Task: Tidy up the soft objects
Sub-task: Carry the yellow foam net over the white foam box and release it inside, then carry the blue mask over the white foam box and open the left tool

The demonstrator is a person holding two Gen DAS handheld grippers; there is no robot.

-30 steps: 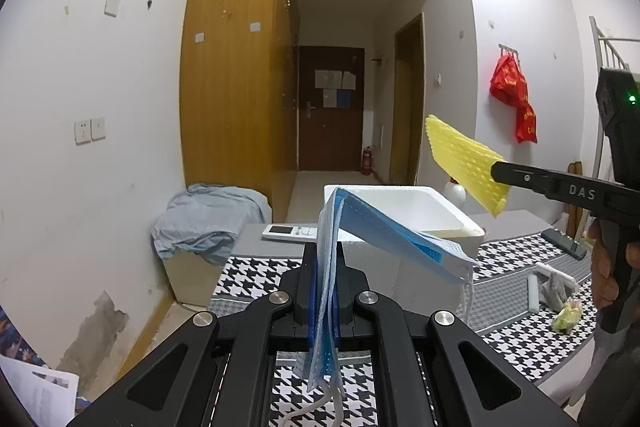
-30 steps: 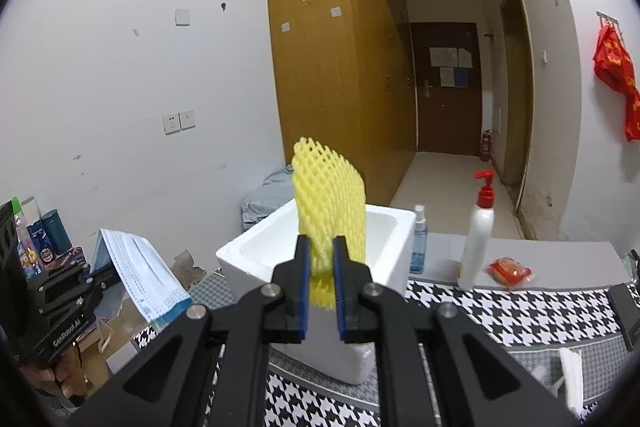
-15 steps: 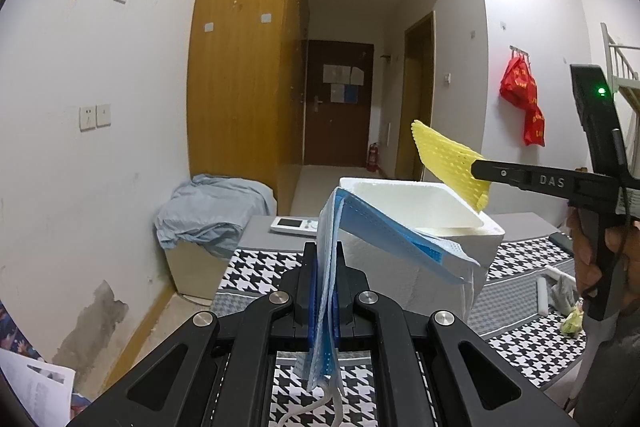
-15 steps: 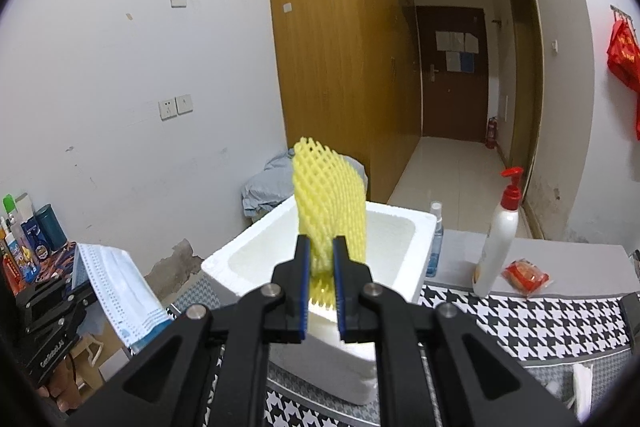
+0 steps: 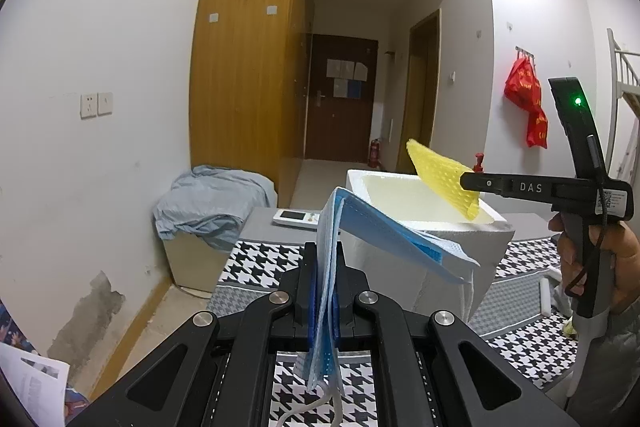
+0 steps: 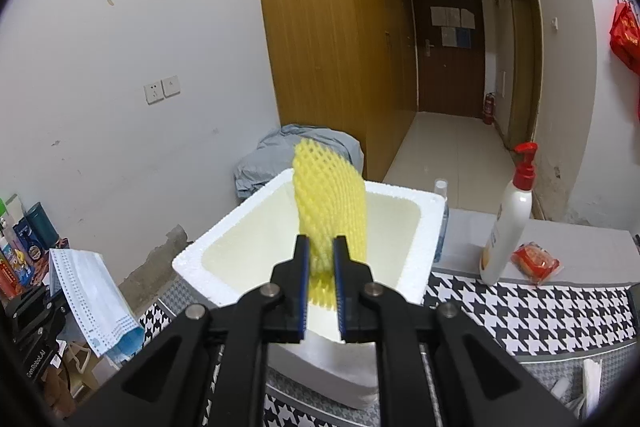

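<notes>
My left gripper [image 5: 323, 259] is shut on a blue face mask [image 5: 384, 231] that droops to the right in front of a white foam box [image 5: 424, 251]. My right gripper [image 6: 321, 247] is shut on a yellow foam net [image 6: 328, 203] and holds it over the open foam box [image 6: 224, 243]. In the left wrist view the yellow net [image 5: 444, 179] hangs above the box's right rim, pinched by the right gripper [image 5: 466, 183]. In the right wrist view the mask [image 6: 92, 291] and left gripper show at the lower left.
The box stands on a table with a houndstooth cloth [image 6: 528, 311]. A white pump bottle [image 6: 508, 227], a red packet [image 6: 536, 259] and a small spray bottle [image 6: 440, 187] stand behind the box. A remote [image 5: 296, 217] lies on the table's far left. Grey cloth [image 5: 208, 195] lies on a low box.
Both grippers have moved closer to the foam box. The yellow net has come down and now hangs over the box opening. Both grips are unchanged.
</notes>
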